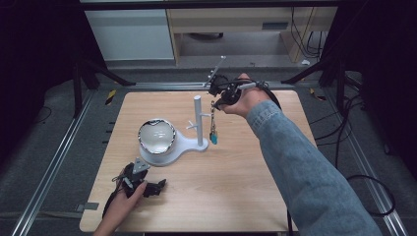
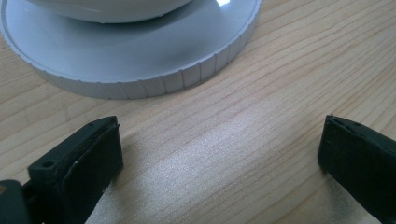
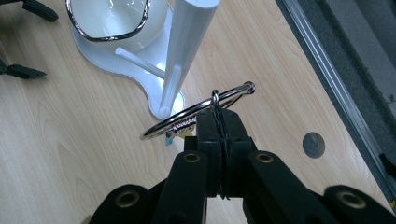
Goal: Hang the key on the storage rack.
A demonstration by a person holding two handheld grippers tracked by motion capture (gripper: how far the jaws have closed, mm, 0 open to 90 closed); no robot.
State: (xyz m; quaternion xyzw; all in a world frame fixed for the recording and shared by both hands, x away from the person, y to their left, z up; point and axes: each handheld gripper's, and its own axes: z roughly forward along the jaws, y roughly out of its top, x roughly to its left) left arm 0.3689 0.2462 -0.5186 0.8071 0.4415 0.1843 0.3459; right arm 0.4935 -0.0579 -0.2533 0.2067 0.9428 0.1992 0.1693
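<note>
A white stand (image 1: 198,120) with an upright post and short side pegs rises from a flat base that also carries a white bowl (image 1: 156,136) with a silver rim. My right gripper (image 1: 217,101) hovers just right of the post top, shut on a silver ring (image 3: 196,109) by its black cord. A chain with a teal charm (image 1: 214,138) dangles from it beside the post (image 3: 187,46). My left gripper (image 1: 158,187) lies on the table in front of the bowl, open, with bare wood between its fingers (image 2: 93,158). The ribbed stand base (image 2: 140,74) sits just ahead of them.
The wooden table (image 1: 236,177) has free room across its front and right. A round hole (image 3: 313,144) sits near the table's edge by a metal rail. Dark frame struts and cables surround the table; a cabinet stands behind.
</note>
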